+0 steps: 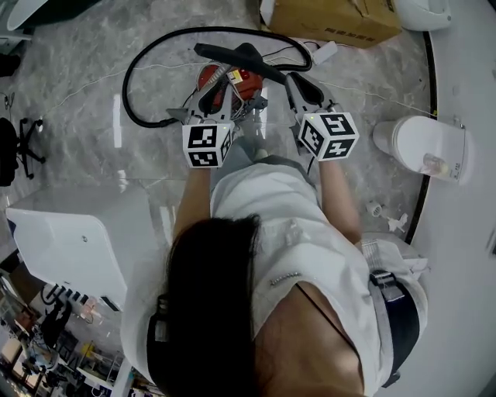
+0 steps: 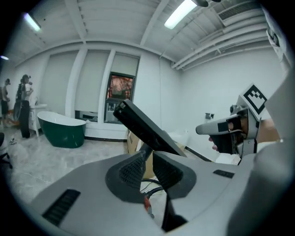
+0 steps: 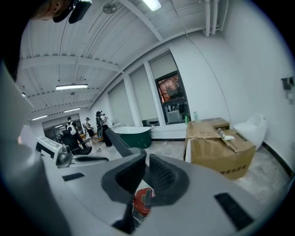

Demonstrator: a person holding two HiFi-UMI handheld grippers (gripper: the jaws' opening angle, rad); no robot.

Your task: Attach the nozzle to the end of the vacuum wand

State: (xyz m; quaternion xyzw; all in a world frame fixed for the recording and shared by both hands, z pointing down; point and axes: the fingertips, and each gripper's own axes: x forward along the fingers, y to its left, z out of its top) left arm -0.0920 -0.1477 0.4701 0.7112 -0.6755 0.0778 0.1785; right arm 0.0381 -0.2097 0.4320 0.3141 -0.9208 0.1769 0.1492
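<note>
- Head view, nearest: the person's two forearms reach forward side by side. The left gripper [image 1: 221, 105] and right gripper [image 1: 304, 84] are held at about the same height, marker cubes uppermost, apart from each other and pointing away from the body.
- Left gripper view alone shows its grip. The pads are clamped on the foot of a slanting black bar [image 2: 145, 129], which rises up and to the left out of the jaws. The right gripper appears off to the right, clear of that bar.
- Right gripper view alone shows its grip. The pads are clenched on a black strip [image 3: 115, 138] that also runs up and left. The red vacuum body [image 3: 144, 201] shows through the gap below the jaws.
- Only the head view gives the layout. A black vacuum piece [image 1: 249, 56] spans just ahead of both grippers, above the red vacuum body. No view settles which part is the nozzle and which the wand, or whether they are joined.
- A black hose [image 1: 143, 74] loops over the pale floor [image 1: 70, 85], beyond and to the left.
- Farther off, a cardboard box [image 1: 333, 19] is seen from above in the head view and side-on in the right gripper view.
- Farthest, in the gripper views only, are a green bathtub [image 2: 60, 131] and standing people [image 3: 99, 120].
</note>
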